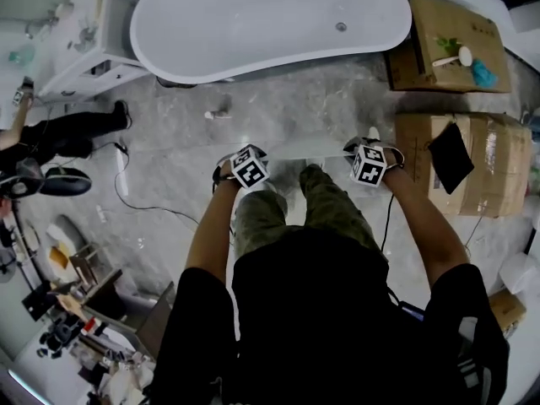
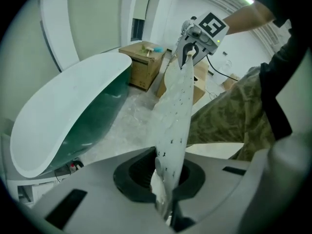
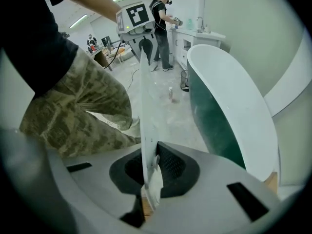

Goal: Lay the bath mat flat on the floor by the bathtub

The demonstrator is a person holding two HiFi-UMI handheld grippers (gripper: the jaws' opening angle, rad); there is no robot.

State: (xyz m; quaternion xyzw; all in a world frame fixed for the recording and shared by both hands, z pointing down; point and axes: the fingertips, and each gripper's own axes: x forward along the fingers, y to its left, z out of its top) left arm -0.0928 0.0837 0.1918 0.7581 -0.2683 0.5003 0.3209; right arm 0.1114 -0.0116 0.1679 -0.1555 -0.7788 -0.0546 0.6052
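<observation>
A pale, thin bath mat (image 1: 308,148) hangs stretched between my two grippers, above the grey marble floor in front of the white bathtub (image 1: 270,15). My left gripper (image 1: 239,165) is shut on the mat's left end, and the mat (image 2: 175,111) runs edge-on from its jaws (image 2: 168,199) towards the other gripper (image 2: 192,50). My right gripper (image 1: 371,152) is shut on the right end; there the mat (image 3: 146,106) rises from the jaws (image 3: 148,189) to the left gripper (image 3: 139,33). The tub (image 3: 234,111) lies on the far side of the mat.
Two cardboard boxes (image 1: 447,40) (image 1: 472,167) stand at the right, by the tub's end. A white cabinet (image 1: 84,40) sits at the far left, with another person (image 1: 51,133) beside it. A small bottle (image 1: 219,114) and a cable (image 1: 126,184) lie on the floor.
</observation>
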